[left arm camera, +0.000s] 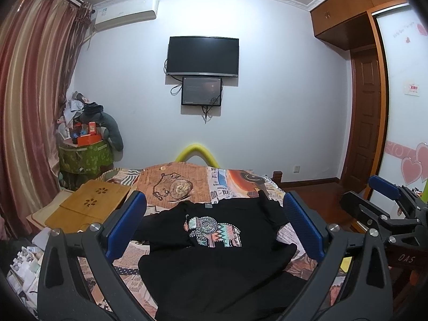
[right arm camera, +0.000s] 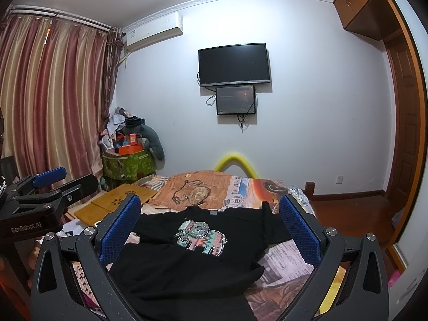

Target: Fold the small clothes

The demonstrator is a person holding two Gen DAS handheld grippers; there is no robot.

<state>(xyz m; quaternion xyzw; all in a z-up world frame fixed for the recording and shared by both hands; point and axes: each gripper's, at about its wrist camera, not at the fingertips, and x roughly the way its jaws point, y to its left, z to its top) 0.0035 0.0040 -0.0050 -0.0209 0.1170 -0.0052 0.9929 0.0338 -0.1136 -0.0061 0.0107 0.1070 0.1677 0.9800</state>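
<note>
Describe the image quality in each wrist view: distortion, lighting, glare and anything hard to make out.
Left wrist view: strong fisheye bends the curtain and wardrobe, corners go black; the black shirt loses its folds in dim indoor light, only the elephant print reads. Right wrist view: same curved walls and dark corners; the TV casts a soft wall shadow, no glare, focus sharp.

black shirt (left arm camera: 214,254) between spread jaws

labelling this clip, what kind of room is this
Most likely a home bedroom: a bed with a patterned cover, a wall-mounted TV, and a built-in wooden wardrobe.
</note>
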